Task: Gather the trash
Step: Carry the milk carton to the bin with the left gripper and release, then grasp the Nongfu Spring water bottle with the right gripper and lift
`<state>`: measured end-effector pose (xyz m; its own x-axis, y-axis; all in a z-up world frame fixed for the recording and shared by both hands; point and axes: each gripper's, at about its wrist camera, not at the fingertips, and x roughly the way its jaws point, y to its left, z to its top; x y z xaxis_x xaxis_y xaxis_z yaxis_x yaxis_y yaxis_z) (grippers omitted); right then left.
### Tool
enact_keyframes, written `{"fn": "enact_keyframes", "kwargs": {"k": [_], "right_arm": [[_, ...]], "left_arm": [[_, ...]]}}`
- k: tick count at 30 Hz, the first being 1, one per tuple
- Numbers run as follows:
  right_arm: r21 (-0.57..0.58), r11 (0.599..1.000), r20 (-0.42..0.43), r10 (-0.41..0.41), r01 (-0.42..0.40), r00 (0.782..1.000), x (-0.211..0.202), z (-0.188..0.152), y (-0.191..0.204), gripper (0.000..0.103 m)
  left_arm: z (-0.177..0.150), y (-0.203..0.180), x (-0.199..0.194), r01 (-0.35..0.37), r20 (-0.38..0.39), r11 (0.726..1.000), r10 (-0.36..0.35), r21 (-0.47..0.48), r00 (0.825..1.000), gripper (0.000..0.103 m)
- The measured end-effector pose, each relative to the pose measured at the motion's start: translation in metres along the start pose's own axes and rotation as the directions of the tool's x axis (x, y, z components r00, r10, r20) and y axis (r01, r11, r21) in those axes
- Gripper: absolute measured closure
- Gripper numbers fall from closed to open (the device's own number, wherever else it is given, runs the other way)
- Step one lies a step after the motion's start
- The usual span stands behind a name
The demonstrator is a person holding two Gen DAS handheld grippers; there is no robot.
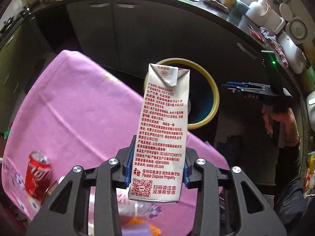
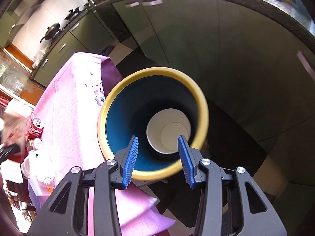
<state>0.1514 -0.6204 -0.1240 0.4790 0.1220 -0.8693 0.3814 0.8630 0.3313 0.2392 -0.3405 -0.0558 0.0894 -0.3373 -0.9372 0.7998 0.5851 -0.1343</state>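
Note:
My left gripper [image 1: 159,147] is shut on a white drink carton [image 1: 163,122] with red print, held upright by its lower half. Beyond the carton stands the trash bin [image 1: 215,98], yellow-rimmed and blue inside. In the right wrist view the bin [image 2: 157,71] lies straight below, with a white paper cup [image 2: 169,131] at its bottom. My right gripper [image 2: 158,137] hangs open over the bin's mouth, nothing between its blue pads. A red cola can [image 1: 37,175] stands on the pink tablecloth [image 1: 78,108]. The same can [image 2: 36,127] shows at the left of the right wrist view.
A clear plastic bottle [image 2: 33,157] lies by the can near the table's corner. Dark kitchen cabinets [image 1: 137,39] and a cluttered countertop [image 1: 256,13] curve behind the bin. In the left wrist view a person's hand [image 1: 283,118] holds the right gripper [image 1: 246,88] at the right.

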Motion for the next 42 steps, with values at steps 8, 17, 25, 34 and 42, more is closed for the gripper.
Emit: {"fn": "enact_keyframes", "kwargs": {"k": [8, 17, 25, 34, 42], "right_arm": [[0.020, 1.000, 0.022, 0.006, -0.006, 1.000, -0.027, -0.018, -0.029, 0.060], [0.034, 0.999, 0.026, 0.007, -0.008, 1.000, -0.031, -0.022, -0.042, 0.055], [-0.047, 0.998, -0.021, 0.039, -0.040, 0.999, -0.016, -0.021, -0.016, 0.055], [-0.382, 0.902, -0.166, 0.147, -0.201, 0.975, 0.002, -0.011, 0.113, 0.042], [-0.566, 0.741, -0.344, 0.186, -0.361, 0.920, 0.026, -0.016, 0.222, 0.027]], "left_arm": [[0.076, -0.059, 0.106, 0.014, -0.090, 0.998, -0.009, 0.056, 0.996, 0.067], [0.081, -0.047, 0.129, 0.027, -0.097, 1.000, -0.027, 0.001, 0.995, 0.047], [0.018, -0.001, 0.004, 0.084, 0.096, 0.995, -0.078, -0.053, 0.992, 0.039], [-0.093, 0.059, -0.092, 0.066, 0.246, 0.978, -0.015, -0.199, 0.969, 0.032], [-0.184, 0.110, -0.128, 0.004, 0.313, 0.927, 0.123, -0.376, 0.942, 0.027]]}}
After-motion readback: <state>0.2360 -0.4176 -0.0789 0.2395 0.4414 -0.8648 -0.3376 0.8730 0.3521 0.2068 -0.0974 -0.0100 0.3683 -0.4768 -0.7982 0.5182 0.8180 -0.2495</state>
